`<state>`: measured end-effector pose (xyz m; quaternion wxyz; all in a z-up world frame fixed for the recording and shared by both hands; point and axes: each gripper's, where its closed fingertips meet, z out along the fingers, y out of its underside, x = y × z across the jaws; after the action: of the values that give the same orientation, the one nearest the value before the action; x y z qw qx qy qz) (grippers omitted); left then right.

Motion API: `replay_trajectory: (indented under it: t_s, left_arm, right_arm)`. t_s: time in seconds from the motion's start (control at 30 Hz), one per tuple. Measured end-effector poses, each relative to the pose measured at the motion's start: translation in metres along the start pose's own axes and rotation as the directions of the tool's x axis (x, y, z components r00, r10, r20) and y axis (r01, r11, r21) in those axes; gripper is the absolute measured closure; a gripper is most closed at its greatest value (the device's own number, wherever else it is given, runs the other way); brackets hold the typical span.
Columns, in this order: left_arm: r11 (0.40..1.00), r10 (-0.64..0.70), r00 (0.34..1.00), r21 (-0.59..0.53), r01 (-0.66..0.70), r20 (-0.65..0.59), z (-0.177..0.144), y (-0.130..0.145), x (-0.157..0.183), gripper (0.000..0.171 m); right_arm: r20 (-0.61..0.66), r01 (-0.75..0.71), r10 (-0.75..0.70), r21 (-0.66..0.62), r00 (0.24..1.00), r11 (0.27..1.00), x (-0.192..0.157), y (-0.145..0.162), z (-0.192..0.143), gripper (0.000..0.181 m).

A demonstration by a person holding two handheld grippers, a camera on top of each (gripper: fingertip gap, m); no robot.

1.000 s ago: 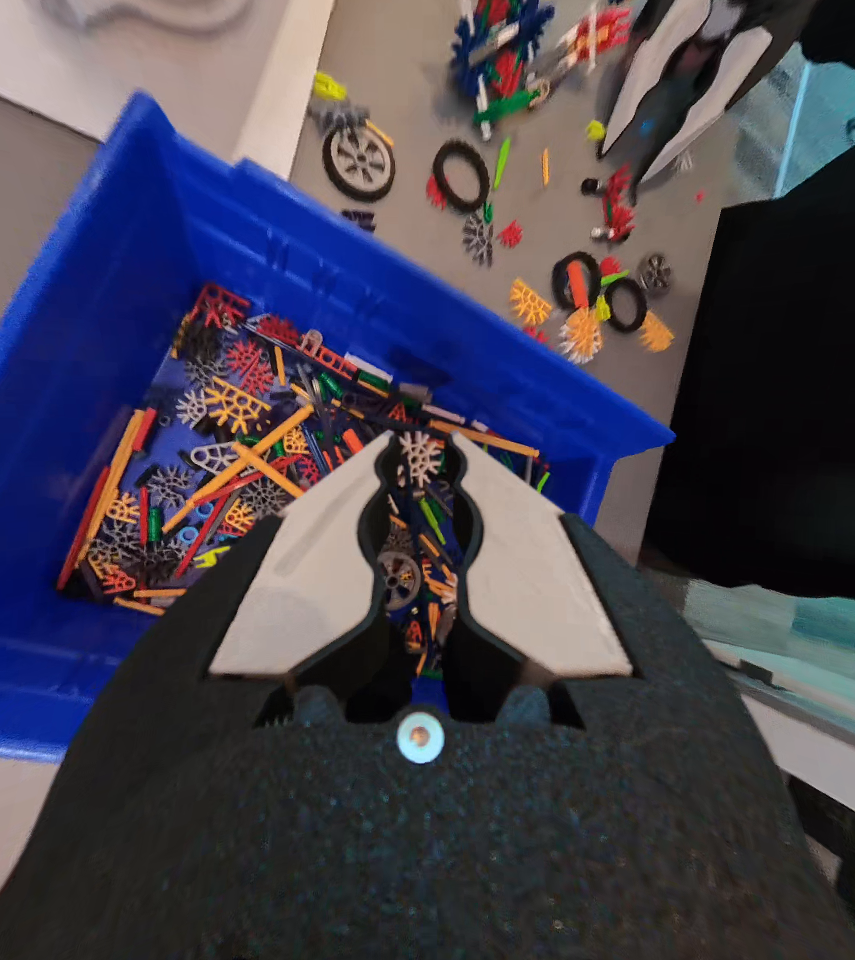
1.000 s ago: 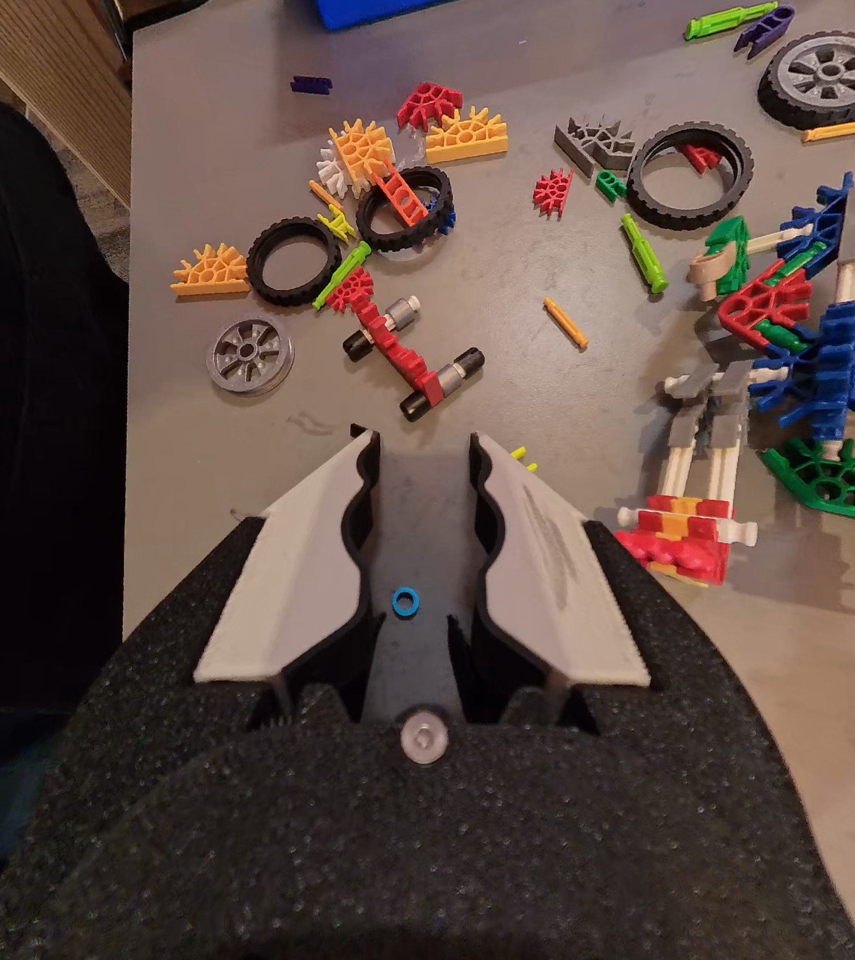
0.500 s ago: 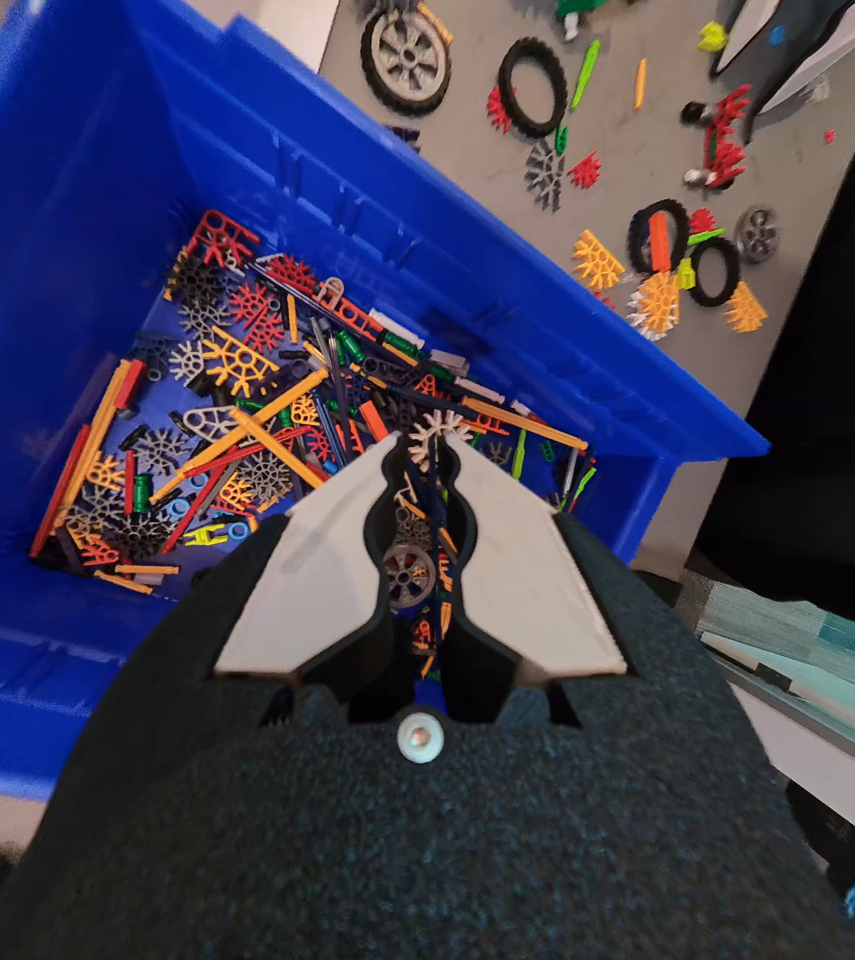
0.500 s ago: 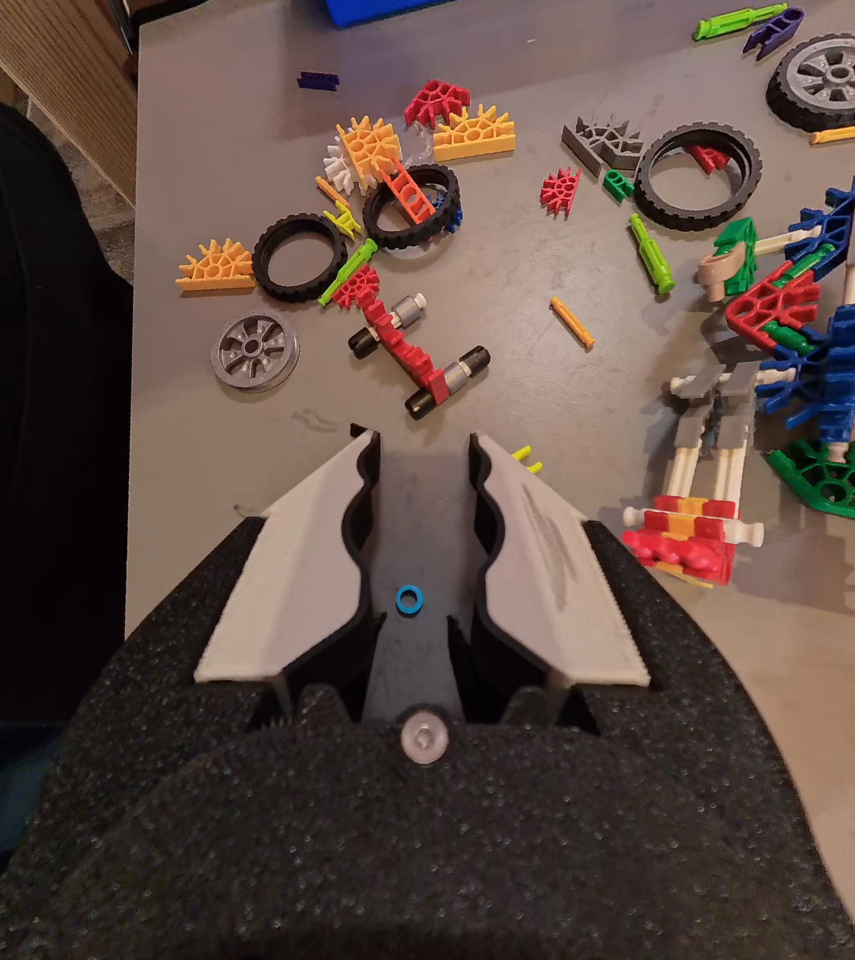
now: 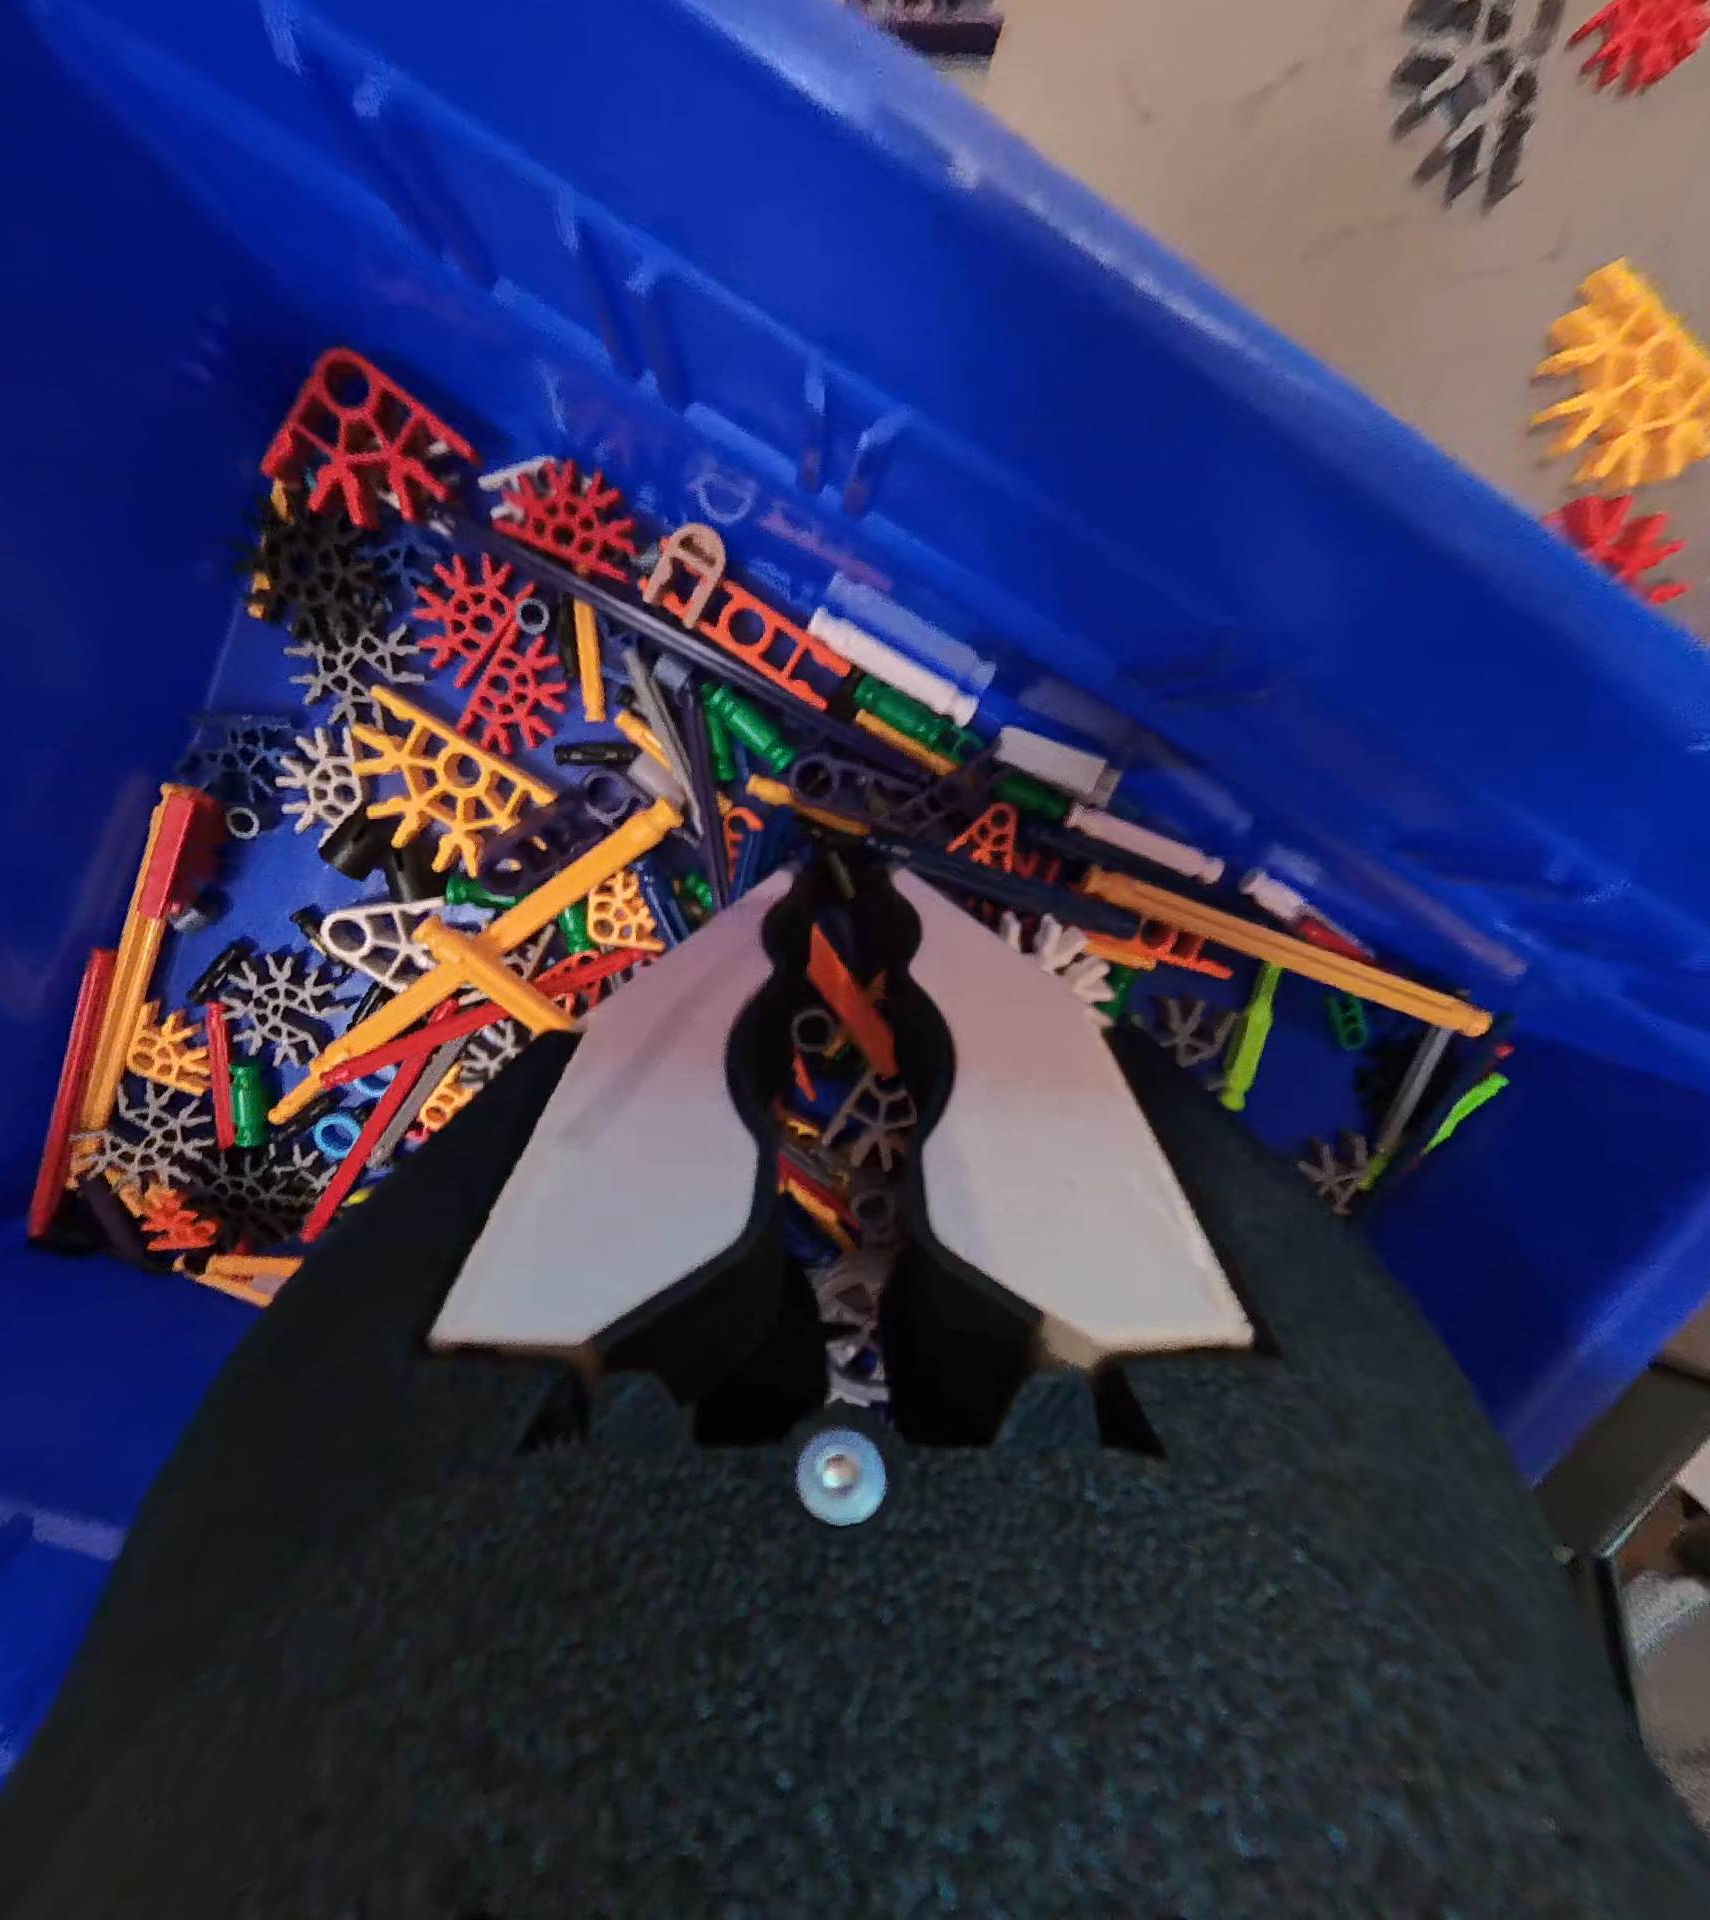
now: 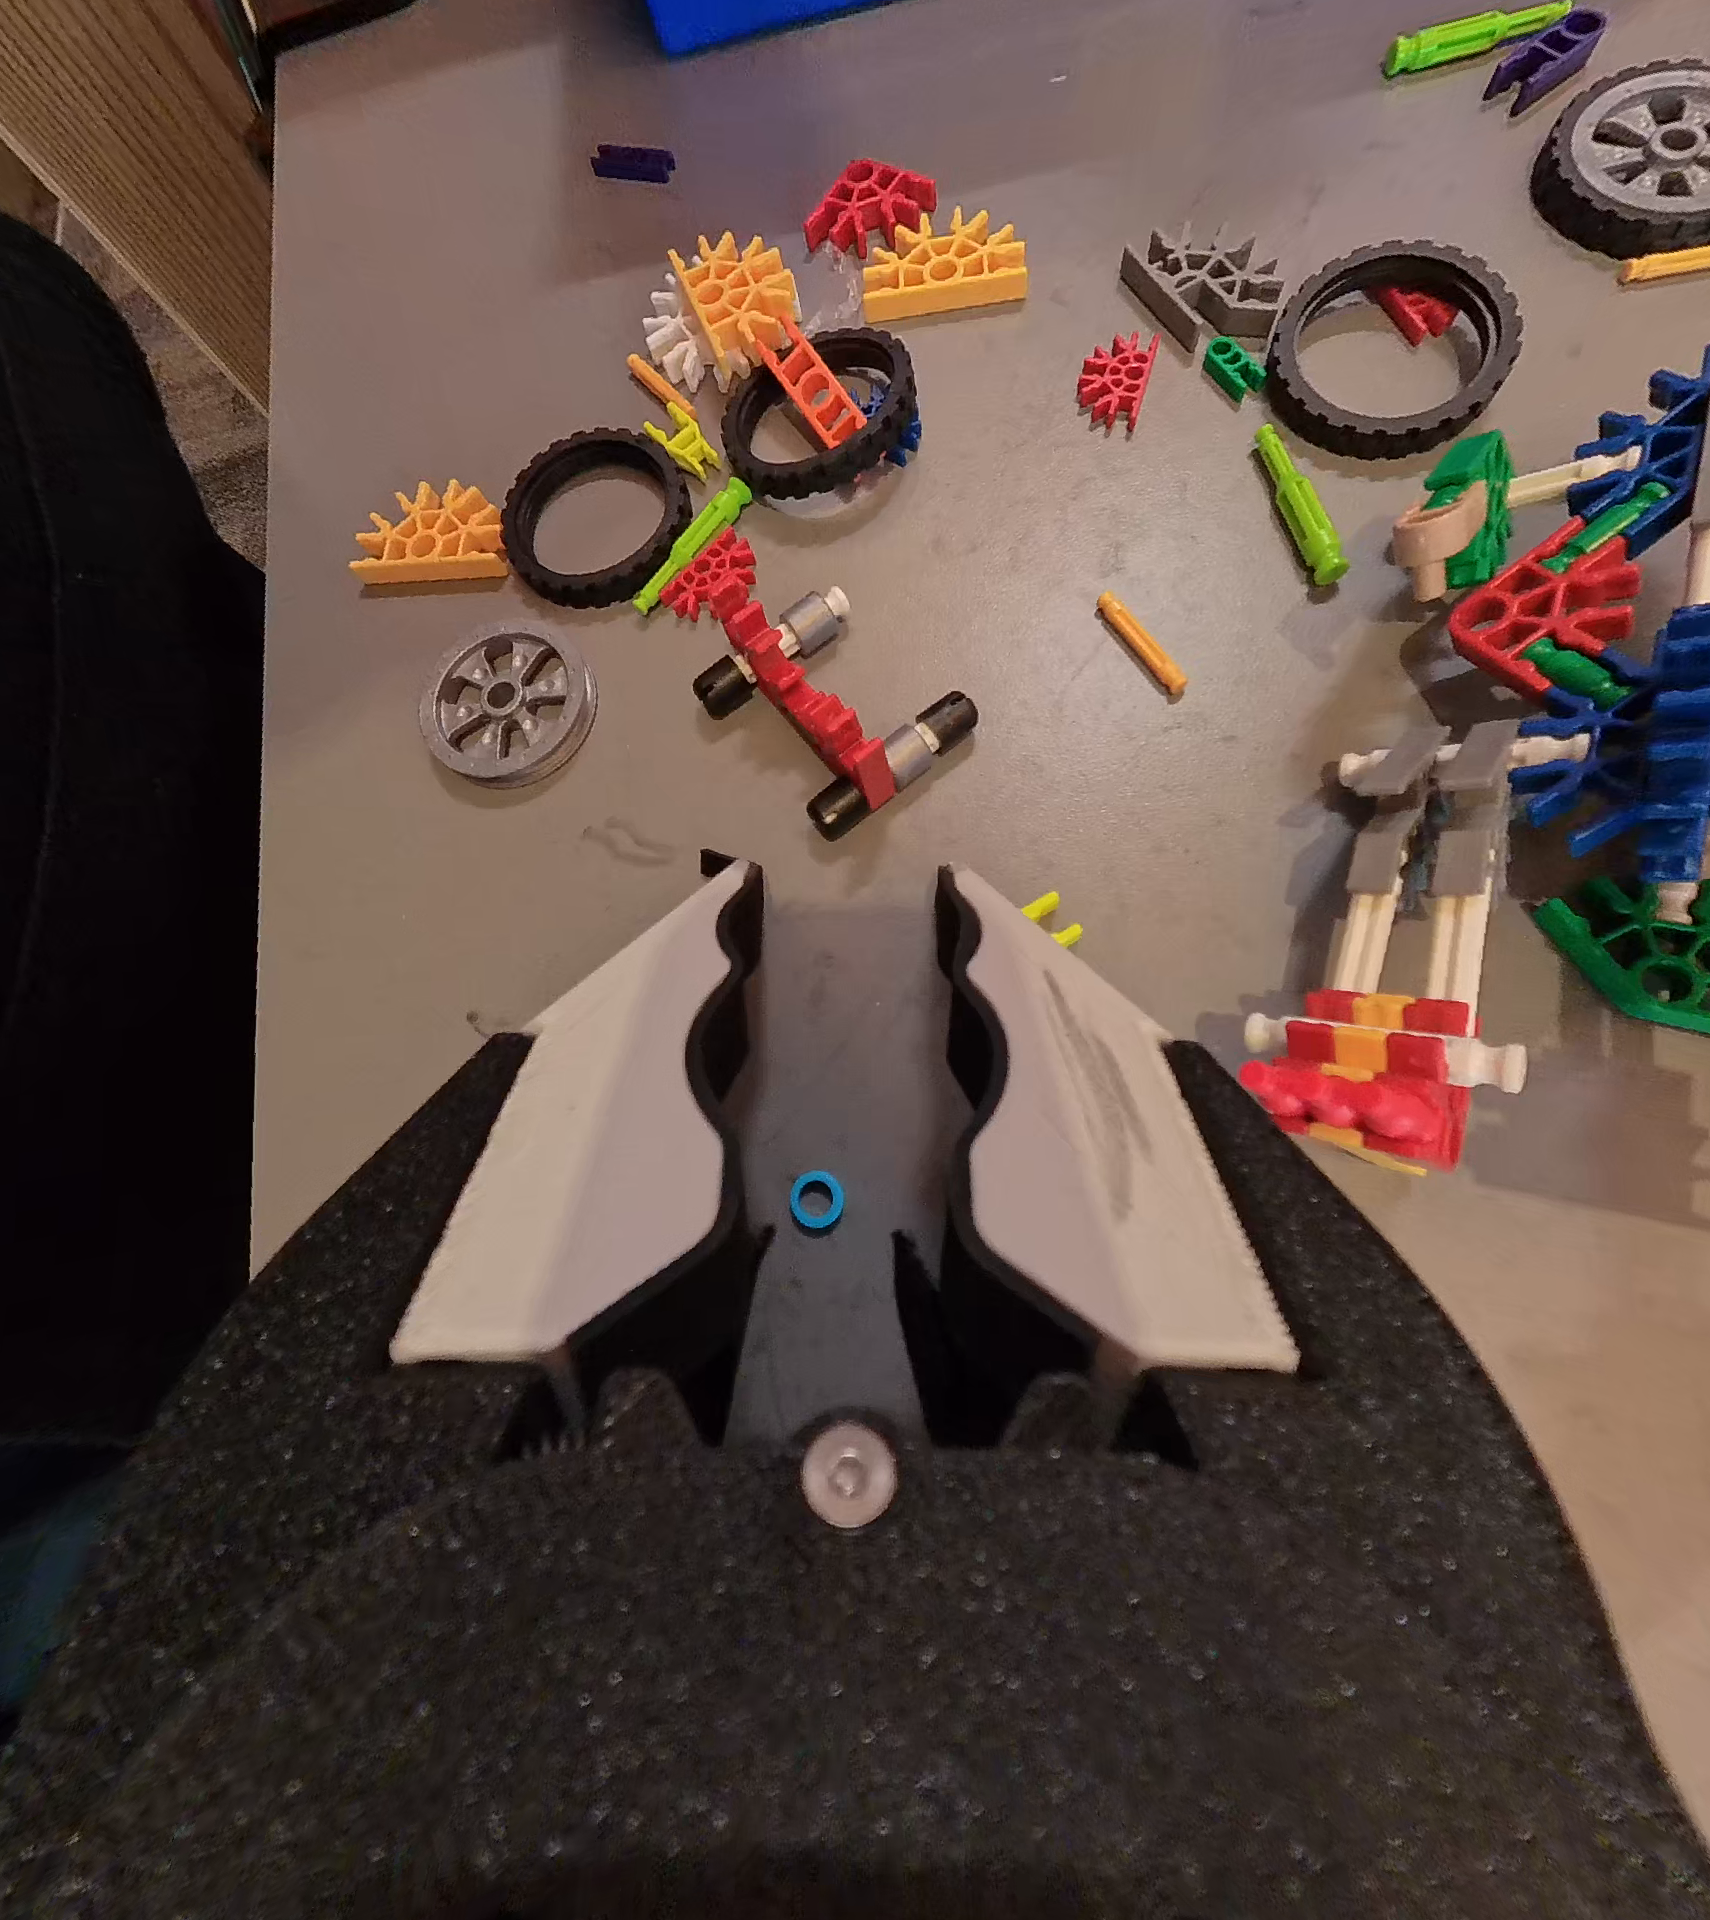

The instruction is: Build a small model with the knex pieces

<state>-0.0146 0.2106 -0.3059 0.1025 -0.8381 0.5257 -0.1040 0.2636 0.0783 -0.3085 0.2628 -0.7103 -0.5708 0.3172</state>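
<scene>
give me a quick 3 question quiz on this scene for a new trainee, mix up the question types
1. True or false: the left gripper is over the grey table.
2. Which lies on the table between the fingers of the right gripper? A) a small blue ring B) a black tyre C) a green rod
3. Fill in: the grey wheel hub lies to the ______ of the red piece with black-tipped axles in the right wrist view.

Key
1. False: it is over the blue bin of loose construction pieces.
2. A, the small blue ring.
3. left
</scene>
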Motion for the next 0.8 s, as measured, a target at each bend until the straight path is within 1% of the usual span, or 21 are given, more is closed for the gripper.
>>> replay_trajectory:
  t_s: [0.03,0.27,0.37,0.5,0.6,0.67,0.8]
  left_arm:
    - [1.000,0.014,1.000,-0.024,-0.013,0.013,0.002,0.004,-0.001,0.162]
    - [0.999,-0.031,1.000,0.015,0.031,0.000,-0.001,0.004,0.002,0.165]
    - [0.997,-0.067,0.997,0.037,0.065,0.028,-0.012,0.005,-0.002,0.165]
    - [0.988,-0.121,0.990,0.107,0.113,0.075,-0.036,0.000,-0.004,0.166]
    - [0.977,-0.147,0.983,0.175,0.126,0.112,-0.061,-0.013,0.003,0.166]
    - [0.969,-0.148,0.980,0.220,0.116,0.135,-0.079,-0.026,0.014,0.166]
    - [0.949,-0.106,0.986,0.309,0.061,0.130,-0.105,-0.068,0.058,0.166]
  right_arm:
    - [0.000,0.000,0.000,0.000,1.000,1.000,0.000,0.000,0.000,0.148]
    - [-0.001,0.003,-0.003,0.000,1.000,1.000,0.000,0.000,0.000,0.148]
    - [0.000,0.004,-0.004,0.000,1.000,1.000,0.000,0.000,0.000,0.147]
    - [0.005,0.006,-0.006,0.000,1.000,1.000,-0.001,0.000,0.000,0.147]
    - [0.007,0.009,-0.009,0.000,1.000,1.000,-0.002,0.000,0.000,0.147]
    - [0.008,0.013,-0.013,-0.001,1.000,1.000,-0.002,0.000,0.000,0.147]
    - [0.011,0.019,-0.019,0.001,1.000,1.000,-0.003,0.000,0.000,0.147]
